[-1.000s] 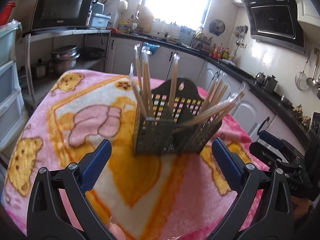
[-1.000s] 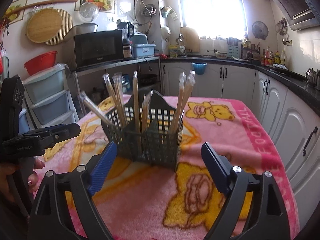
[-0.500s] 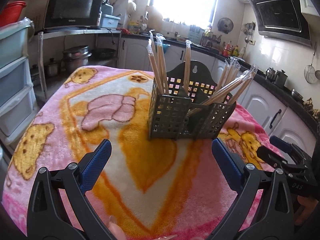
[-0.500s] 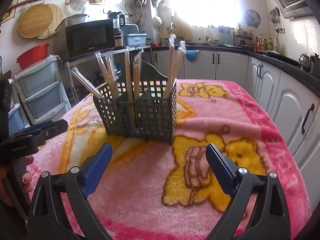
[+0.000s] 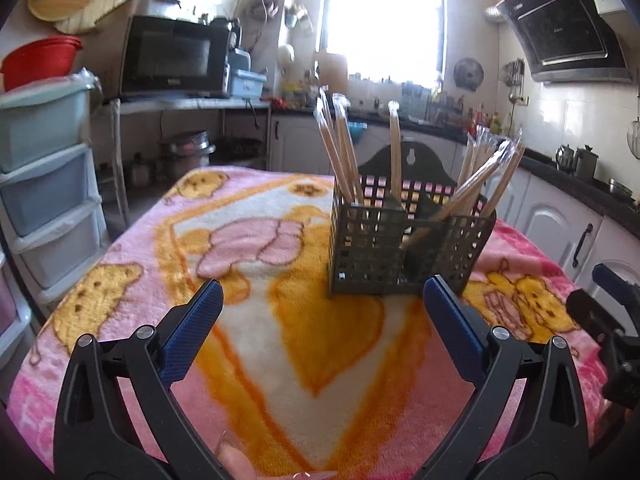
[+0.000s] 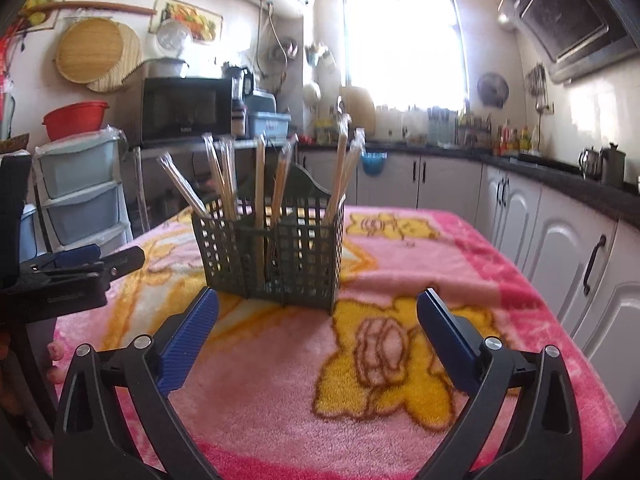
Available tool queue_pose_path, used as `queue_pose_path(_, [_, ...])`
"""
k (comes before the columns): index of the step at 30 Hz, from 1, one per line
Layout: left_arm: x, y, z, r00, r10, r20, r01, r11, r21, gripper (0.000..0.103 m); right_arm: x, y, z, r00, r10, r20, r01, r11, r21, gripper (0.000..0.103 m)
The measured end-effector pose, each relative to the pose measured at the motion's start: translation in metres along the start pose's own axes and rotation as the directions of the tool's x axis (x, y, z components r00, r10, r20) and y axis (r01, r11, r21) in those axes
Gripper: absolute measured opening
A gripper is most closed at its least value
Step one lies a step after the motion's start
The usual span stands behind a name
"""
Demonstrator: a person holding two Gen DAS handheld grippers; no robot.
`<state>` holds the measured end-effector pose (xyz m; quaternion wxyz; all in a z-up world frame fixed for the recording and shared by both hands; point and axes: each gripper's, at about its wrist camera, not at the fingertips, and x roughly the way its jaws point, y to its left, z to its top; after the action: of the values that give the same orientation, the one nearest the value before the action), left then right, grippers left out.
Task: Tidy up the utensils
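Left wrist: caddy [image 5: 404, 248] beyond gaping jaws.

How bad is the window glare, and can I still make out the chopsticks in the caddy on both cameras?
Left wrist view: the window is blown out white, yet the wrapped chopsticks and dark caddy read clearly, if backlit. Right wrist view: same glare at the window, caddy front in shade, chopsticks distinct. Both views bend strongly toward the edges.

Chopsticks [image 5: 394, 152] in basket [image 5: 372, 256] on blanket [image 5: 248, 320]
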<state>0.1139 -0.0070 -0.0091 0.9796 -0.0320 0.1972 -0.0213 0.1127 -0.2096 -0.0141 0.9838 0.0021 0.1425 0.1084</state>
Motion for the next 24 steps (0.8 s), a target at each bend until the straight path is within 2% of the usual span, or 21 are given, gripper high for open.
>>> queue_pose_path(4, [-0.008,-0.003,-0.004,0.998,-0.017,0.055,0.016,1.0,0.009,0.093,-0.011,0.004,0.0,0.997,0.002,0.075,-0.001,1.0,-0.013,0.096])
queue_pose_path(9, [-0.016,-0.007,-0.007,0.994,-0.033,0.102,0.029,0.999,0.042,0.093,-0.02,0.008,0.0,0.992,0.0,0.127,0.003,1.0,-0.024,0.097])
queue_pose_path(24, [-0.022,-0.005,-0.008,0.989,-0.041,0.141,0.036,0.999,0.035,0.093,-0.023,0.011,-0.002,0.991,-0.012,0.136,0.016,1.0,-0.025,0.097])
